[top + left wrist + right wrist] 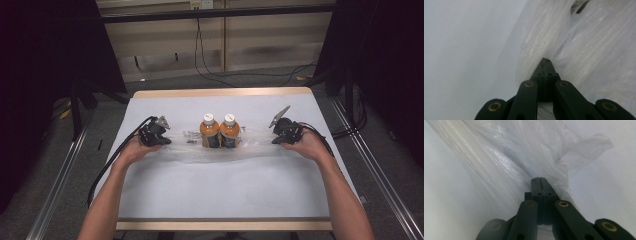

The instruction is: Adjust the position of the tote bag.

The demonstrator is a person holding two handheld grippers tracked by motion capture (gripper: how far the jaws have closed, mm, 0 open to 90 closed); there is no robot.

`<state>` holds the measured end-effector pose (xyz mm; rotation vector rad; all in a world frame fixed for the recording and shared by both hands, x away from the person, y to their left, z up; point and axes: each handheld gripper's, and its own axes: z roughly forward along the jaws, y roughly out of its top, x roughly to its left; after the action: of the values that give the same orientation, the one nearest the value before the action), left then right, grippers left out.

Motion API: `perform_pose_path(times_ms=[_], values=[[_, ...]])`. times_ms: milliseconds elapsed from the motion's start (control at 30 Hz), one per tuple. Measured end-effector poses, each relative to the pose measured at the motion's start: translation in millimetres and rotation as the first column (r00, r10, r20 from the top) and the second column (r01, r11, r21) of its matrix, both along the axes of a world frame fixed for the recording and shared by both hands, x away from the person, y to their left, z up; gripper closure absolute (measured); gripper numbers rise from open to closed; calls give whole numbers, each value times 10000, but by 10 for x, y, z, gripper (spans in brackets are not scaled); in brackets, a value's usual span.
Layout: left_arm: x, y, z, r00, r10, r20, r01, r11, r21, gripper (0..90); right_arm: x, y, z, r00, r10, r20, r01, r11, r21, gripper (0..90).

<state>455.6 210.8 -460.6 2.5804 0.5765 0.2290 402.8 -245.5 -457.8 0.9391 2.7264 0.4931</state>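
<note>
1. High view puts the white rectangular table with pale wooden edges [220, 190] across the middle of the frame, forearms entering from the bottom corners.
2. A clear crinkled plastic bag [200, 150] lies stretched across the table's centre, between the two hands.
3. Two orange-filled bottles with white caps [220, 131] stand touching side by side at the frame's centre, on the bag.
4. The left gripper [162, 135], left of centre, has its jaws pressed together on the bag's left end [541, 47].
5. The right gripper [276, 134], right of centre, likewise pinches the bag's right end [524, 162].
</note>
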Motion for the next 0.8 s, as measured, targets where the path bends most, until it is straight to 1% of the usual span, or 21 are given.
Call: perform_pose_path(times_ms=[67,133,167,200,233,267,300,333,367,400,433,467,500,533,567,600,633,667,700,767,800], values=[[-11,-3,10,10000,21,48,-20,9999,-131,900,-20,-20,-12,9997,-219,115,216,9994,280,900],[-53,0,41,9999,-28,106,30,9998,-182,900,-52,-46,-31,9986,-494,189,478,9959,774,900],[-82,3,53,9998,23,183,-16,9992,-387,900,-62,-65,-39,9987,-430,290,401,9946,962,900],[-107,15,69,9998,13,183,-2,9980,-627,900,-81,-80,-44,9978,-560,350,516,9918,1166,900],[-107,15,69,9998,13,183,-2,9980,-627,900,-95,-95,-49,9978,-533,383,476,9894,1372,900],[-129,32,79,9998,61,181,-46,9963,-861,900,-108,-105,-52,9975,-504,488,424,9874,1524,900],[-160,69,91,9997,216,128,-197,9908,-1342,900,-123,-107,-48,9970,-471,618,359,9846,1713,900],[-167,88,100,9996,216,180,-187,9889,-1471,900,-142,-99,-37,9959,-544,727,394,9802,1941,900],[-167,88,100,9996,216,180,-187,9889,-1471,900,-142,-99,-37,9959,-544,727,394,9802,1941,900],[-182,114,105,9994,296,188,-252,9786,-2043,900,-171,-84,-6,9944,-503,928,284,9742,2238,900],[-182,114,105,9994,296,188,-252,9786,-2043,900,-171,-84,-6,9944,-503,928,284,9742,2238,900],[-189,128,111,9991,343,266,-273,9725,-2313,900,-178,-82,10,9935,-469,1041,212,9716,2358,900],[-208,124,112,9990,378,249,-296,9622,-2709,897,-190,-81,46,9911,-601,1191,250,9606,2769,900],[-222,113,119,9986,444,291,-346,9603,-2768,900,-196,-85,65,9899,-647,1260,225,9502,3108,900],[-222,113,119,9986,444,291,-346,9603,-2768,900,-196,-85,65,9899,-647,1260,225,9502,3108,900],[-251,90,127,9991,349,231,-262,9516,-3063,900,-213,-85,94,9869,-761,1420,196,9316,3629,900],[-278,78,141,9987,406,300,-289,9470,-3199,900,-221,-79,103,9871,-691,1446,101,9272,3744,900],[-278,78,141,9987,406,300,-289,9470,-3199,900,-231,-63,107,9866,-662,1494,42,9243,3816,900],[-306,79,189,9987,270,427,-97,9324,-3614,900,-231,-63,107,9866,-662,1494,42,9243,3816,900],[-321,72,222,9978,372,556,-146,9320,-3621,900,-249,-23,112,9854,-595,1597,-72,9218,3875,900],[-356,81,273,9980,353,526,-104,9102,-4141,900,-268,13,124,9833,-636,1705,-118,9126,4087,900]])
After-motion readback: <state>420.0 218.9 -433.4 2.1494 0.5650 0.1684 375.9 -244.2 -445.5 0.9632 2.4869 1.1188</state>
